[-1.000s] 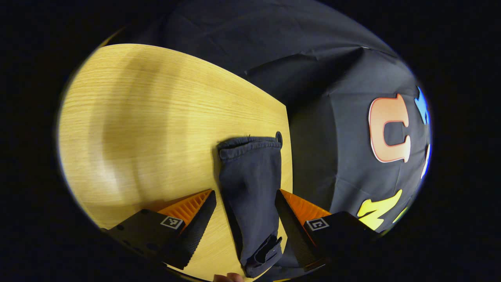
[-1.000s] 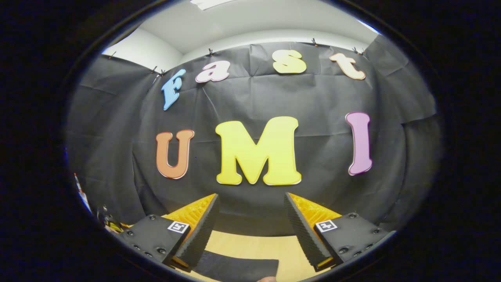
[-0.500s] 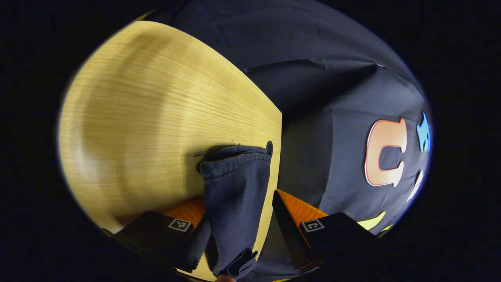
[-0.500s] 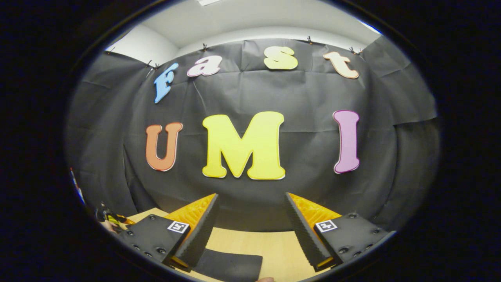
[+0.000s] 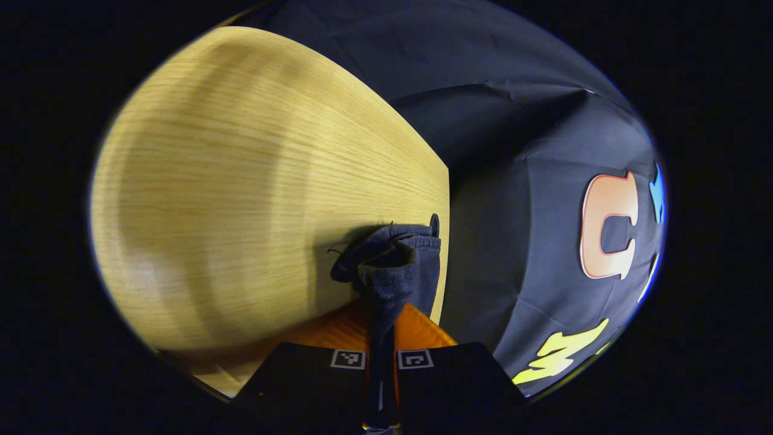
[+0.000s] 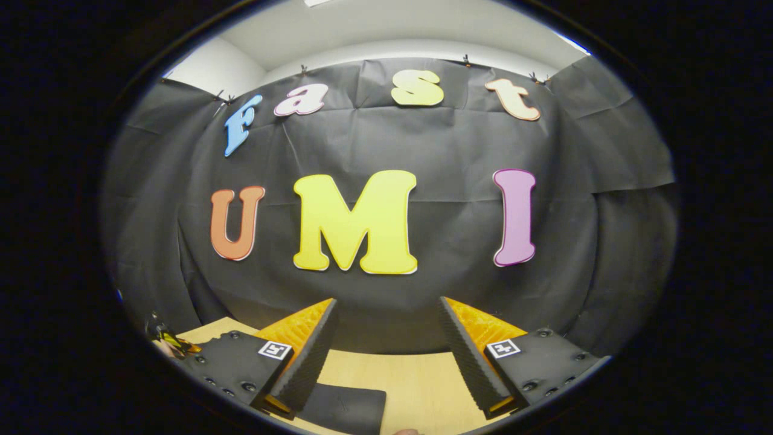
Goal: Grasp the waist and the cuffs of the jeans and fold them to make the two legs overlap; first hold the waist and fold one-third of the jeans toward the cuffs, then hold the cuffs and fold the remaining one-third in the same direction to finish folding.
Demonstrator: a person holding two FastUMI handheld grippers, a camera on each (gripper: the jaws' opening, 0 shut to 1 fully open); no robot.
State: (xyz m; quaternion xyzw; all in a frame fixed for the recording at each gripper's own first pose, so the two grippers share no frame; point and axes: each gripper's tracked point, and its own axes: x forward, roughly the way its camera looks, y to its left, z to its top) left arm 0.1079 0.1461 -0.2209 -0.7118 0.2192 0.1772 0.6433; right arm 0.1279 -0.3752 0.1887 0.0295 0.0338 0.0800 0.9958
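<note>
Two claws | left claw [image 5: 381, 338] clamping jeans [image 5: 395, 266] | right claw [image 6: 386, 356] wide, level above table [image 6: 410, 374]

No words, numbers or brand names to read at this moment. What we do get: 2 small black-and-white coded squares [image 5: 348, 359] on the left gripper [image 5: 381, 314], 1 on each finger block, sitting just beside each other. Over on the right gripper [image 6: 387, 300], 2 more patterned tags [image 6: 275, 350], 1 per finger, well apart. Patterns only, no letters or digits.
</note>
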